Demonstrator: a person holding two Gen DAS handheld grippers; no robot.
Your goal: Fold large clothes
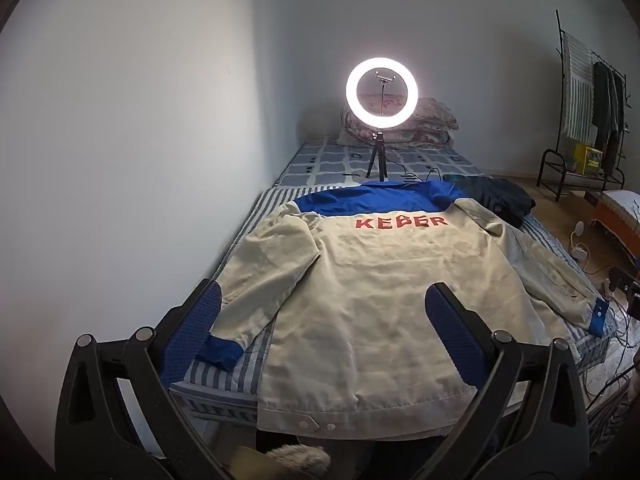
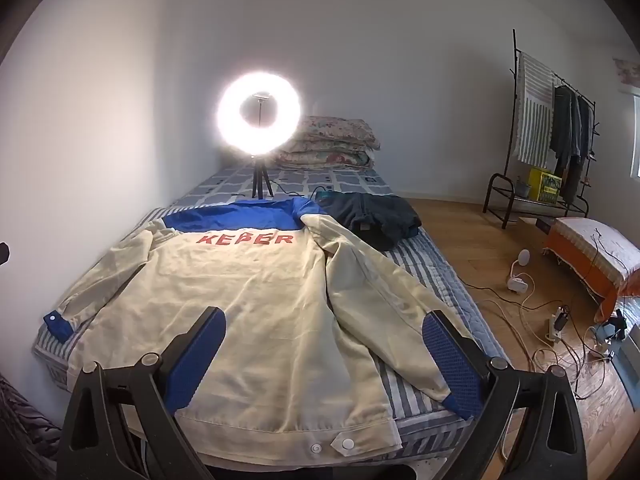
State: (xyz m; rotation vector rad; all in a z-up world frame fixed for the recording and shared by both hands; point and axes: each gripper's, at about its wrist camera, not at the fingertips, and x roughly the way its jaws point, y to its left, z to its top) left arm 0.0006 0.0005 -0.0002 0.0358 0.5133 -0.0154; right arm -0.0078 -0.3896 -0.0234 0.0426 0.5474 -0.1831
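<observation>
A cream work jacket [image 1: 360,300] [image 2: 256,312] with a blue yoke and red lettering lies back-up and spread flat on the bed, both sleeves out to the sides. Its blue-cuffed left sleeve [image 1: 248,292] [image 2: 80,304] lies along the wall side; the right sleeve [image 1: 560,284] [image 2: 392,320] runs toward the bed's floor-side edge. My left gripper [image 1: 324,312] hovers open above the hem and left cuff, nothing between its fingers. My right gripper [image 2: 324,332] hangs open over the lower back and right sleeve, holding nothing.
A lit ring light [image 1: 382,90] [image 2: 258,118] on a small tripod stands on the bed [image 2: 432,264] behind the collar. Dark folded clothes [image 2: 376,216] lie beside it, quilts [image 2: 332,142] at the head. Cables [image 2: 560,320] cross the wooden floor; a clothes rack [image 2: 552,136] stands far right.
</observation>
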